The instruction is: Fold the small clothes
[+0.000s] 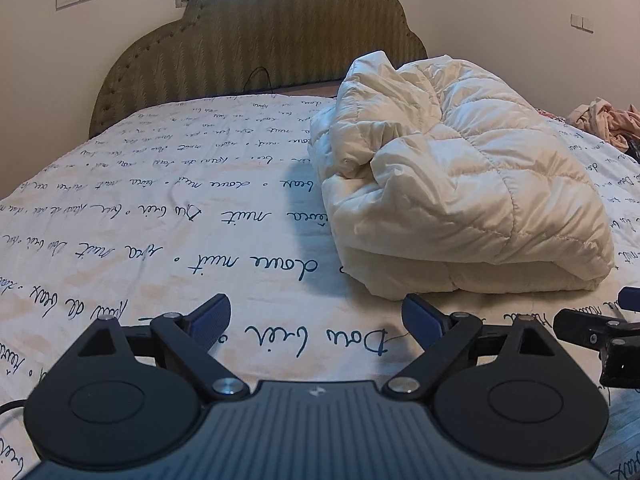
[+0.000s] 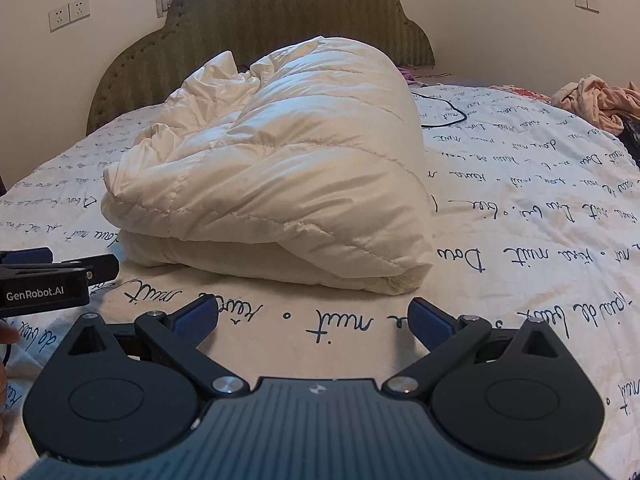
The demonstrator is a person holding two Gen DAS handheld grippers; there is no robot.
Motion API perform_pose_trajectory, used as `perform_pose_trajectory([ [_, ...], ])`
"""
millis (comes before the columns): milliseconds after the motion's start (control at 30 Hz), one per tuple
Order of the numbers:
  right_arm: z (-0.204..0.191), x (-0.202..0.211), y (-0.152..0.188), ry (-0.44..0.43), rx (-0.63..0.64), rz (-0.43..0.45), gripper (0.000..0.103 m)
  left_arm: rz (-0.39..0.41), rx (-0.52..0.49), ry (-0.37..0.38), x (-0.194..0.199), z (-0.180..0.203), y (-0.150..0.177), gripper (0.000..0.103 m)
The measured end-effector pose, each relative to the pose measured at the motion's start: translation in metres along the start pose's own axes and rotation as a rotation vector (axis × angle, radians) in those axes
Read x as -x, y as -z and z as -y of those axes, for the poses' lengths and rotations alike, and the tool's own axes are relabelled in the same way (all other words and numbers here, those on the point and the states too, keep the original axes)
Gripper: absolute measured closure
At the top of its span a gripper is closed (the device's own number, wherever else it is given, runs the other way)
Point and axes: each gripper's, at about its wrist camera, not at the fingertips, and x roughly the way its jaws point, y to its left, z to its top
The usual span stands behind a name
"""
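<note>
folded white puffer jacket on the bed, both hand-held grippers released just short of it

left wrist view: the left hand-held gripper [image 1: 316, 322] hangs with fingers spread wide, grasping nothing, over the script-printed bedsheet [image 1: 160, 216]; the white puffer jacket [image 1: 452, 184] lies folded ahead and to the right, near but apart (the right one shows at the edge). right wrist view: the right hand-held gripper [image 2: 312, 320] is likewise spread and holds nothing, the jacket [image 2: 276, 184] lying straight ahead; a pile of pinkish clothes [image 2: 596, 102] sits far right, before the headboard [image 2: 280, 12].
</note>
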Motion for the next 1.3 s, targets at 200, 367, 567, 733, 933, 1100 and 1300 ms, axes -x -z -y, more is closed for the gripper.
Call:
perform_pose_trajectory([
  [200,0.003,-0.003,0.005,0.005,-0.007,-0.012,0.0,-0.013,-0.007,-0.013,-0.005,0.002,0.006,0.01],
  [367,0.005,-0.005,0.008,0.008,-0.014,-0.016,0.0,-0.023,-0.007,-0.019,-0.007,0.002,0.009,0.01],
  [567,0.007,-0.01,0.012,0.011,-0.021,-0.015,0.0,-0.03,-0.011,-0.022,-0.011,0.002,0.014,0.007],
  [733,0.008,-0.015,0.016,0.019,-0.027,-0.008,0.0,-0.03,-0.019,-0.028,-0.014,0.003,0.018,0.003],
  [933,0.009,-0.018,0.018,0.022,-0.033,-0.001,0.0,-0.039,-0.033,-0.025,-0.018,0.005,0.019,0.0],
  [1100,0.007,-0.019,0.018,0.032,-0.021,-0.006,0.0,-0.04,-0.044,-0.034,-0.019,0.006,0.019,0.0],
  [1300,0.006,-0.02,0.018,0.037,-0.013,-0.009,0.0,-0.041,-0.043,-0.032,-0.019,0.006,0.019,0.0],
])
